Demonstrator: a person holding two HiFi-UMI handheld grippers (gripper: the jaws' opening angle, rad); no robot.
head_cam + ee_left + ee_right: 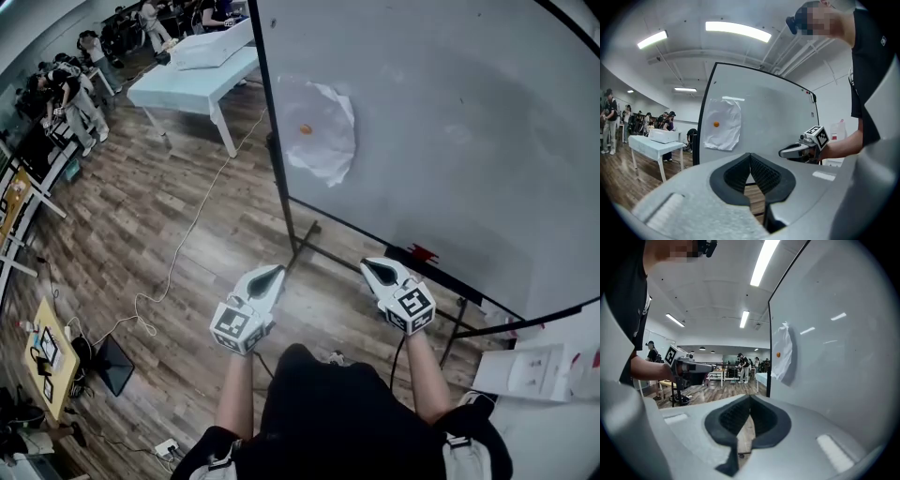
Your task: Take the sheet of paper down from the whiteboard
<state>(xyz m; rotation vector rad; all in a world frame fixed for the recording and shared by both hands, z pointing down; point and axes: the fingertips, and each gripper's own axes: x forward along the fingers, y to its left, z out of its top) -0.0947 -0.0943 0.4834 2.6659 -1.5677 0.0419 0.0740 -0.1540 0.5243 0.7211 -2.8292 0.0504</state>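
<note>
- Far off to the left of the left jaws, a pale desk (187, 82) stands on the wooden floor (159, 216) with a white box (663, 136) on top. People stand beyond it. None of this belongs to the job.
- The left gripper (273, 274) is clenched on nothing. In its own view the jaws are pressed together, with only floor showing past them. It points roughly level toward the board's lower part.
- The sheet of paper (323, 131) hangs on the whiteboard (450, 141), ahead of and above both pairs of jaws and well apart from them. Seen from the left jaws it sits up and to the left, and from the right jaws up and to the right. It is crumpled, and its edges stand a little off the board.
- A small orange magnet (306, 129) sits on the upper part of the sheet and looks to be what pins it there.
- The right gripper (373, 268) is also closed and empty, jaws together. It is near the left one at about the same height, and the whiteboard's face runs close along its right side.
- By my reading, the task has barely begun. The sheet is untouched and the magnet is in place.
- What is left is to bring a pair of jaws up to the sheet and open them. They then need to lift the magnet or pinch a loose edge and pull the paper free.
</note>
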